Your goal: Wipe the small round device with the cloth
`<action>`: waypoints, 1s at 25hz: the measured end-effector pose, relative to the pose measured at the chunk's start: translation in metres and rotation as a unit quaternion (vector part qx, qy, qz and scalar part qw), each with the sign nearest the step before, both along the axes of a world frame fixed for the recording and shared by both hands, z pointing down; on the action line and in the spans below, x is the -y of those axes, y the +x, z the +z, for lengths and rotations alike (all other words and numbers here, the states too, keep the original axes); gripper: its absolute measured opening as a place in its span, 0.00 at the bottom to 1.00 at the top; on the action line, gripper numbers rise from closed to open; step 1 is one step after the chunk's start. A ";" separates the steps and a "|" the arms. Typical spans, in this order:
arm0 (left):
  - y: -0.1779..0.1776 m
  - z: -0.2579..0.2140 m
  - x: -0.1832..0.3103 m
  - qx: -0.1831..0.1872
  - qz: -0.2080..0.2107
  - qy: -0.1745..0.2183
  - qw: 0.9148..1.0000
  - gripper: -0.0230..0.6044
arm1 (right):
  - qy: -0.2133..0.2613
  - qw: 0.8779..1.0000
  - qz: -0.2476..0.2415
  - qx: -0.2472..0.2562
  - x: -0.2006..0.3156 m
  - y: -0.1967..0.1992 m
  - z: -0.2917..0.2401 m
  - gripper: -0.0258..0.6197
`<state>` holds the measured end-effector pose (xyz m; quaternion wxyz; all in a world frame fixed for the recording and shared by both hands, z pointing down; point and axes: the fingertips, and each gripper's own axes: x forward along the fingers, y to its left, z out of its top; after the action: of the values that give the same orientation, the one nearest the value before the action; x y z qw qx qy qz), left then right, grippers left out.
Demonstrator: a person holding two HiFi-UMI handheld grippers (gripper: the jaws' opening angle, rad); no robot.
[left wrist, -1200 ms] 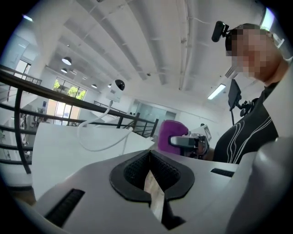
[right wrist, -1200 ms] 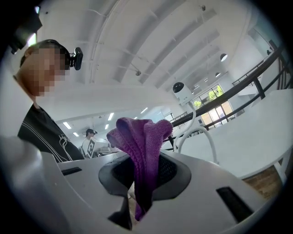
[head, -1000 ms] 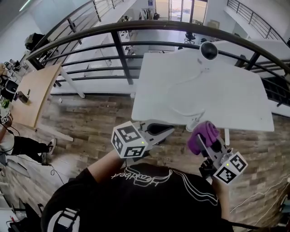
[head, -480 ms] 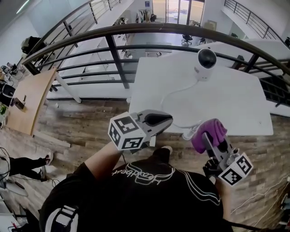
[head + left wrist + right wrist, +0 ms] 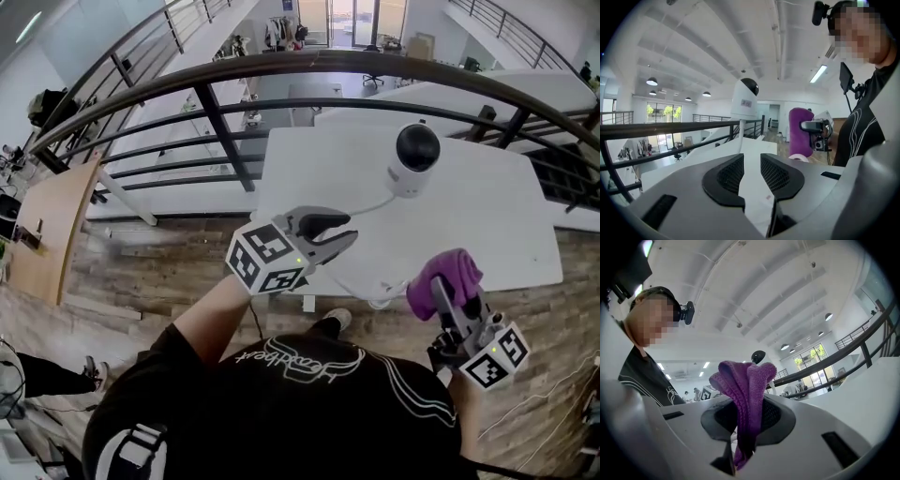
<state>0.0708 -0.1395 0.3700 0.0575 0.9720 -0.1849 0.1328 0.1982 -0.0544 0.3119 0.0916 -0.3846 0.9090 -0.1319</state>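
Note:
The small round device (image 5: 413, 157), a white dome with a black face, stands on the white table (image 5: 487, 216); it also shows in the left gripper view (image 5: 745, 96). My left gripper (image 5: 342, 234) hovers over the table's near left edge, short of the device. Its jaws have just been opening and stand open with nothing between them (image 5: 752, 161). My right gripper (image 5: 441, 292) is near the table's front edge, shut on the purple cloth (image 5: 448, 277), which bunches above the pads (image 5: 743, 394).
A white cable (image 5: 361, 208) runs from the device to the table's front edge. A dark metal railing (image 5: 281, 66) curves behind the table, with a drop to a lower floor beyond. Wooden floor (image 5: 169, 262) lies to the left.
Both grippers have moved forward toward the table and the device. The left jaws, shut before, now stand apart. The cloth stays in the right gripper.

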 end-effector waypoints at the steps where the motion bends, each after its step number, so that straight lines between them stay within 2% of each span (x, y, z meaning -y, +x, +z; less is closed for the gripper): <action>1: 0.001 0.002 0.010 0.011 0.002 0.005 1.000 0.20 | 0.000 1.000 0.003 0.001 0.006 0.002 -0.001 0.13; 8: 0.012 0.027 0.055 0.056 0.035 0.001 0.998 0.22 | -0.009 1.000 0.017 0.007 0.042 0.016 0.004 0.13; 13: 0.031 0.032 0.065 0.064 0.080 0.001 0.995 0.22 | -0.019 1.000 0.016 0.005 0.060 0.018 0.009 0.13; 25: 0.049 0.049 0.077 0.066 0.111 -0.008 0.992 0.22 | -0.029 0.999 0.020 -0.005 0.076 0.017 0.026 0.13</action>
<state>0.1198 -0.2166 0.4193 0.0383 0.9752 -0.0777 0.2035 0.2152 -0.1308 0.3375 0.0781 -0.4061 0.8973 -0.1545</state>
